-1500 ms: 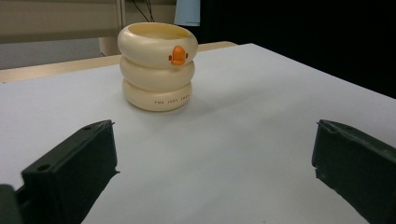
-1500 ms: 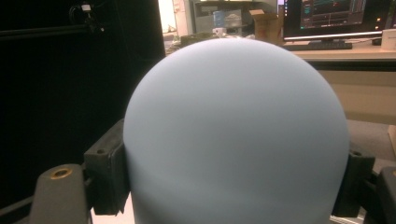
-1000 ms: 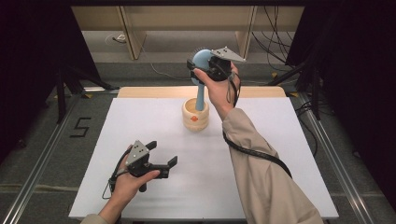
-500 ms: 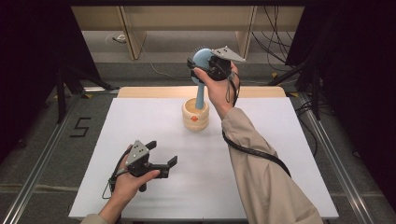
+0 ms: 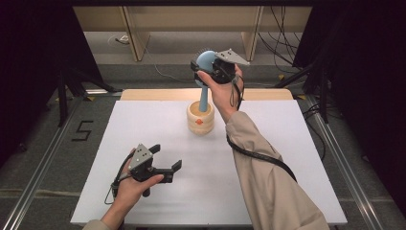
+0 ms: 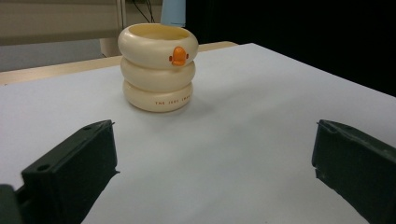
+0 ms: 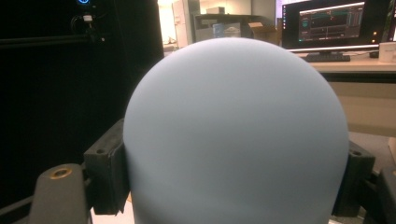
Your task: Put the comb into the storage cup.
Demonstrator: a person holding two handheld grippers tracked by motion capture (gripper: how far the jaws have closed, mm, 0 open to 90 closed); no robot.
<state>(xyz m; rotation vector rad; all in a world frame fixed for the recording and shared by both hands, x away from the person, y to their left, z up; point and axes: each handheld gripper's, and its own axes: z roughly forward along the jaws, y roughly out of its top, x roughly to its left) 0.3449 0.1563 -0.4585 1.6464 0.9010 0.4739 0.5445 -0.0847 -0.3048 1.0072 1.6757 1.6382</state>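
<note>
A cream cup made of stacked rings with an orange duck bill [image 5: 200,117] [image 6: 158,67] stands upright at the back middle of the white table [image 5: 287,143]. A light blue brush [image 5: 205,81] stands with its handle in the cup. Its round head [image 7: 236,130] sits between the jaws of my right gripper [image 5: 207,66], which is shut on it above the cup. My left gripper [image 5: 163,160] hovers low over the table's front left, open, with nothing between its fingers [image 6: 74,172]; it faces the cup.
A wooden strip [image 5: 143,94] runs along the table's far edge. Shelving legs and cables [image 5: 134,38] stand on the floor beyond. Metal rails [image 5: 43,163] flank the table. Monitors on a desk [image 7: 327,28] show in the right gripper view.
</note>
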